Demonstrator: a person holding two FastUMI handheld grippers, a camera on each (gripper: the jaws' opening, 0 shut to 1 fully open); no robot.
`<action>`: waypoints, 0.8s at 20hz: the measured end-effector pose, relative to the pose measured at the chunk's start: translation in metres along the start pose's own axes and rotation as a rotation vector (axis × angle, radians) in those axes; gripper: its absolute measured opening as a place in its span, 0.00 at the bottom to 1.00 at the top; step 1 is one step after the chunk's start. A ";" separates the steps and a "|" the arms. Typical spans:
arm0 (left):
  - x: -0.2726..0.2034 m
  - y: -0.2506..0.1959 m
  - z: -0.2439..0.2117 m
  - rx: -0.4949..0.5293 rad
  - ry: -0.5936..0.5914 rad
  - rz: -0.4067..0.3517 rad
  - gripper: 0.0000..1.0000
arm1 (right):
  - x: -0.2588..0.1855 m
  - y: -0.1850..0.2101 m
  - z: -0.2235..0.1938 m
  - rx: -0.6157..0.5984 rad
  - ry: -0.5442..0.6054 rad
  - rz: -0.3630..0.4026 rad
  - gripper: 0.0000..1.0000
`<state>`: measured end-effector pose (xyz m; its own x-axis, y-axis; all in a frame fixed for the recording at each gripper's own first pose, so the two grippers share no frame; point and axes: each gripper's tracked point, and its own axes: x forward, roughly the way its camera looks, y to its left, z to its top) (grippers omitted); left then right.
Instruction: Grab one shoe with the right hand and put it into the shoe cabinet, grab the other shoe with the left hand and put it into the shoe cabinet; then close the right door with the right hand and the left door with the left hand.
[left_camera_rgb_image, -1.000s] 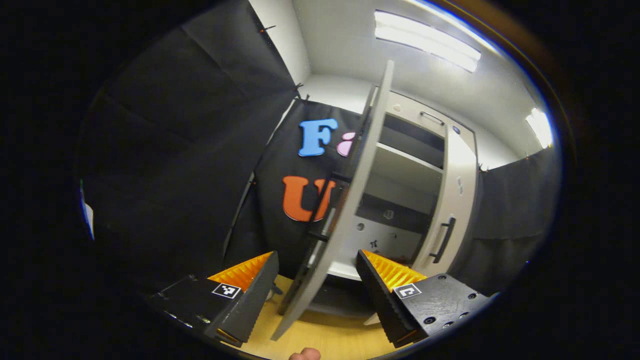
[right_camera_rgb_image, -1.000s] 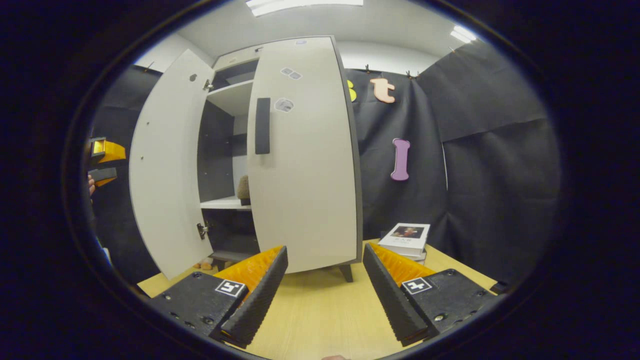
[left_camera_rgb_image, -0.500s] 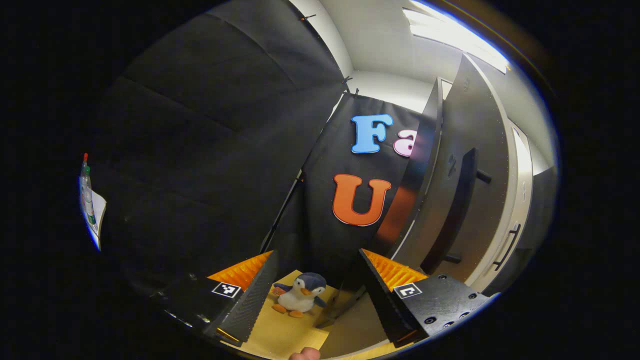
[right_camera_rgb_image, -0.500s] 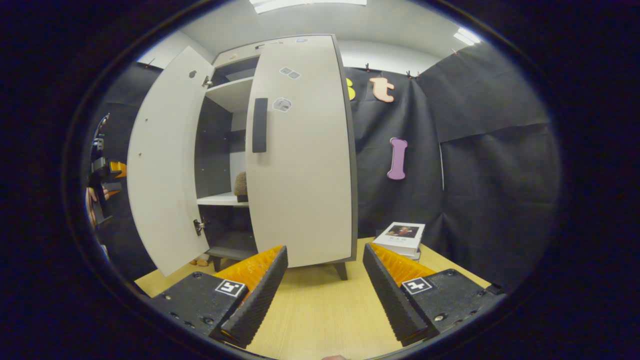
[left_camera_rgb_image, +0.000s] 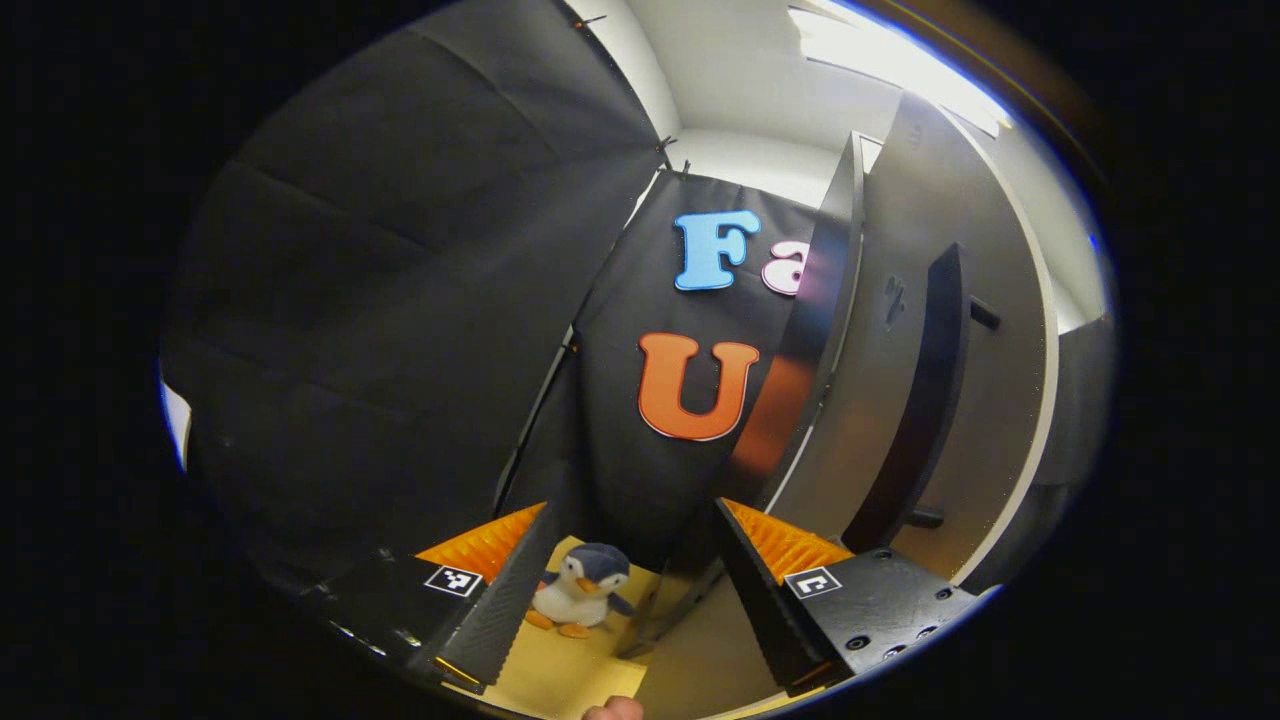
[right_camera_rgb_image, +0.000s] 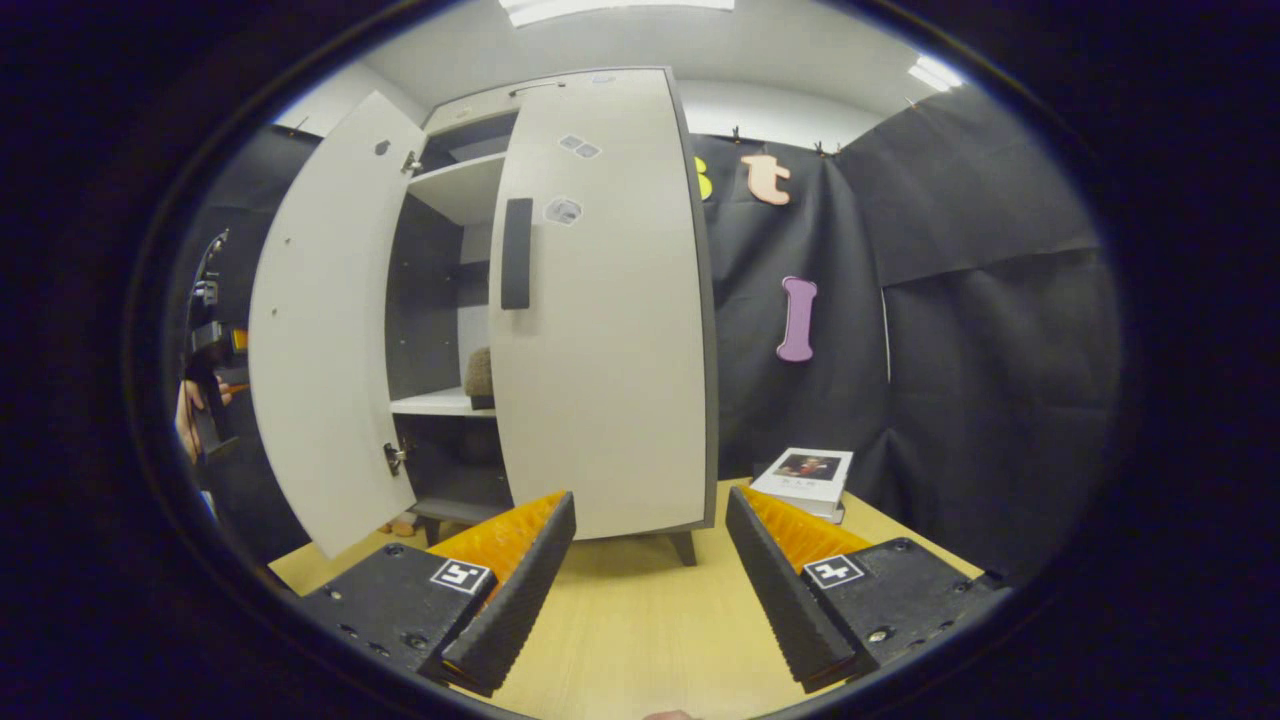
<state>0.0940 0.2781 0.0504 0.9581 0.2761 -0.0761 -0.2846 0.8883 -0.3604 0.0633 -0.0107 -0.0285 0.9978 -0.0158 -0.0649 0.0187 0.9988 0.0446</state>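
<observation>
Right gripper view: the shoe cabinet (right_camera_rgb_image: 600, 330) stands toward the table's (right_camera_rgb_image: 640, 620) far edge, its right door (right_camera_rgb_image: 610, 300) shut and its left door (right_camera_rgb_image: 325, 320) swung wide, with one shoe (right_camera_rgb_image: 481, 375) on the middle shelf. Bare tabletop lies between the cabinet and the right gripper (right_camera_rgb_image: 648, 575), whose fingers are spread and hold nothing. Books (right_camera_rgb_image: 808, 480) lie near the right edge. In the left gripper view, the left gripper (left_camera_rgb_image: 630, 585) is spread and empty beside the left door's outer face, with a toy penguin (left_camera_rgb_image: 580, 602) between its fingers.
</observation>
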 end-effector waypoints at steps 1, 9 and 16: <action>-0.001 -0.004 0.000 -0.002 0.001 -0.014 0.93 | 0.000 0.002 0.001 0.001 -0.004 0.004 0.99; -0.015 -0.067 -0.011 0.186 -0.020 -0.055 0.88 | 0.000 -0.011 0.001 0.005 -0.010 -0.018 0.94; -0.011 -0.131 -0.037 0.180 0.007 -0.185 0.96 | -0.004 -0.031 0.004 0.007 -0.016 -0.066 0.94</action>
<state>0.1215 0.1449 0.0641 0.9944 0.1008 -0.0305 -0.1049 0.9747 -0.1974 0.0588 -0.0414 -0.0260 0.9952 -0.0829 -0.0518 0.0854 0.9952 0.0475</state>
